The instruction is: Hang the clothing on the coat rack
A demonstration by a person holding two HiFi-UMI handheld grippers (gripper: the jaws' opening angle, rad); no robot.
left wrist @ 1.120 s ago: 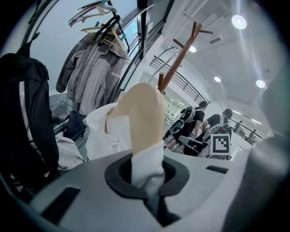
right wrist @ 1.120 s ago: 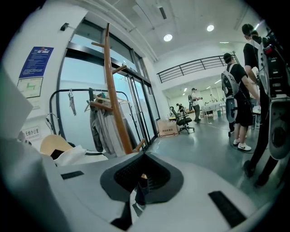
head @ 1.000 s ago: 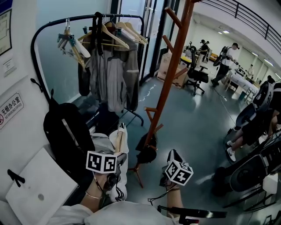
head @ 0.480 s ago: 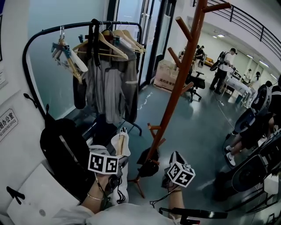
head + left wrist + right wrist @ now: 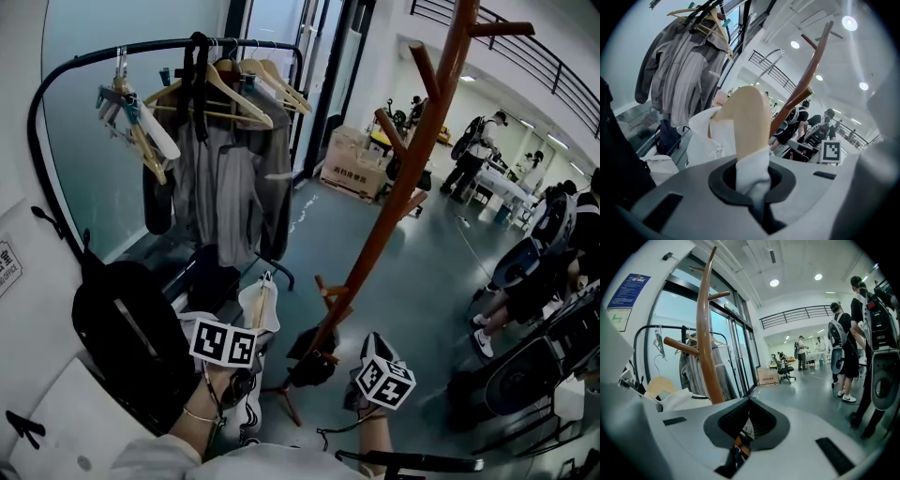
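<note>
I have the left gripper (image 5: 757, 187) pressed together on a fold of the white garment (image 5: 701, 140). The cloth bunches right at the jaw tips and runs down into the slot between them. The garment sits on a pale wooden hanger (image 5: 747, 117). The hanger's broad shoulder rises straight up out of the pinch, so the hanger is directly ahead of this gripper and touches the gripped cloth. The collar and the rest of the fabric spill off to the left.

In the head view, the garment hangs low in front of me, just beyond the left marker cube. It is near the foot of the brown coat rack (image 5: 401, 192) and to its left, well below the upper pegs. It touches none of the pegs that I can see.

The right gripper (image 5: 743, 427) is on the other side of the rack's foot, apart from the garment. Its jaws are drawn close together, with only a thin slit between them. I cannot make out what the small pale and orange bits in that slit are. In the right gripper view, the rack's pole stands between this gripper and the hanger, which shows at the far left.

A black backpack (image 5: 122, 328) leans at my left. Behind it, a grey jacket (image 5: 234, 187) hangs on a black rail.
</note>
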